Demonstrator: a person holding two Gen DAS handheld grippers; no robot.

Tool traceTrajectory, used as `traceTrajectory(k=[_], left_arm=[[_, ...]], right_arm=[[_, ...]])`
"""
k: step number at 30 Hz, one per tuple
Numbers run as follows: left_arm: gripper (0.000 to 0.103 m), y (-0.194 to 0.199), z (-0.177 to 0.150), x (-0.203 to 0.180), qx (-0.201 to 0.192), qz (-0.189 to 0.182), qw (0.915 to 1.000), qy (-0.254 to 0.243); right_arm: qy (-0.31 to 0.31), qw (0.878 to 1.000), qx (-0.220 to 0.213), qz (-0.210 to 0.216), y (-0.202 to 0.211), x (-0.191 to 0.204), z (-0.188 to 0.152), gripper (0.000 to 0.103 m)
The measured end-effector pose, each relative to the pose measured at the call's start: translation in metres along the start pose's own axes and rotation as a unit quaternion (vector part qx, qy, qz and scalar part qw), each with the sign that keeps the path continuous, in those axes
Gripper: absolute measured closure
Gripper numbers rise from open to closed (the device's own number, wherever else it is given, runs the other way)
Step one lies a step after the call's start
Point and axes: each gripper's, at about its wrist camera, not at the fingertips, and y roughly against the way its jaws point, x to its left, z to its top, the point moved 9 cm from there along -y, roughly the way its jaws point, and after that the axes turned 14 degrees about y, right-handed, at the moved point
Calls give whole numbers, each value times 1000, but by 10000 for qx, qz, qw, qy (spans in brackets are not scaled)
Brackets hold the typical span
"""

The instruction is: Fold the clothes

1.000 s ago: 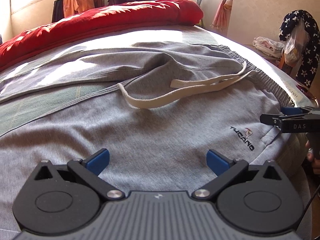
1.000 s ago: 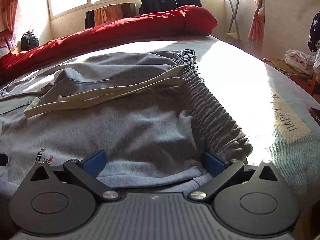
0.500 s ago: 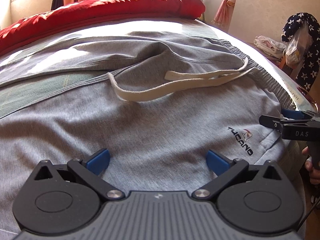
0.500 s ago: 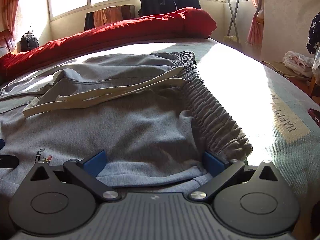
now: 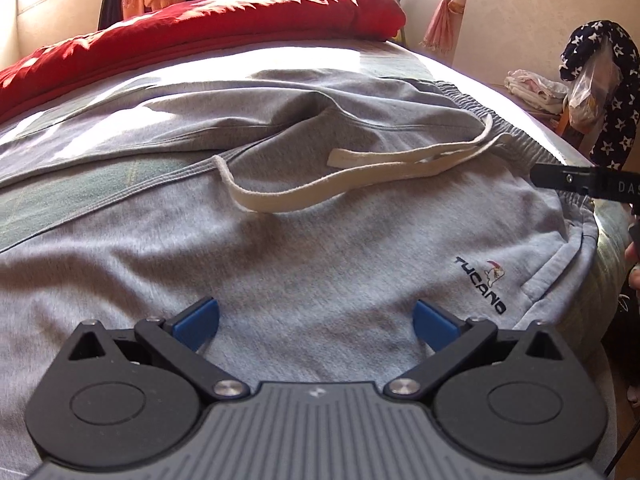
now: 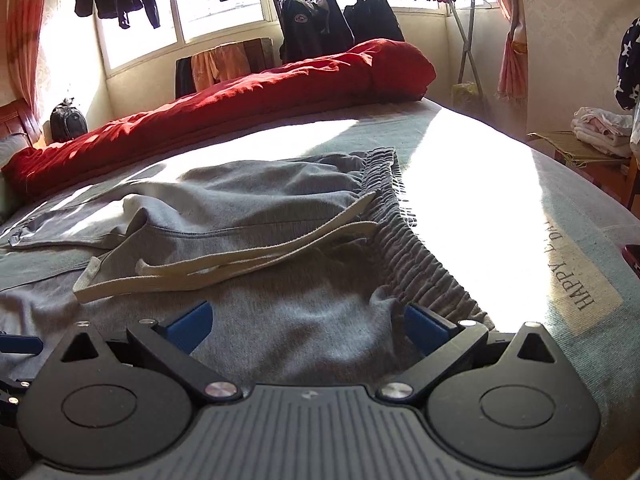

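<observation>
The grey cotton sweatpants (image 5: 320,248) lie flat on the bed, filling mid-frame – spread for folding. The left gripper (image 5: 316,318) and right gripper (image 6: 306,320) each hover wide-jawed over the near edge, holding nothing. Against 1 second ago, the right has lifted – its view tilts up.

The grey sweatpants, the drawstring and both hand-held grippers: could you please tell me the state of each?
Grey sweatpants: spread on the bed, unfolded, rumpled near the waistband.
Drawstring: untied, lying loose across the fabric.
Left hand-held gripper: open, over the near edge.
Right hand-held gripper: open, at the waistband corner.
</observation>
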Motion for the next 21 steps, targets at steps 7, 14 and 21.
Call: traceTrajectory(k=[7,14,21], left_arm=[[1,-1,-1,18,71,77,9999,105],[1,-4,2,22,43,40,10000,49],[1,15,22,15,-307,81,9993,-219]], right_arm=[[-589,9982,129,76,-50,-12,23,0],[-593,9978,172,236,-52,-16,-6,0],[-686,9964,3,490,-31,-19,20,0]])
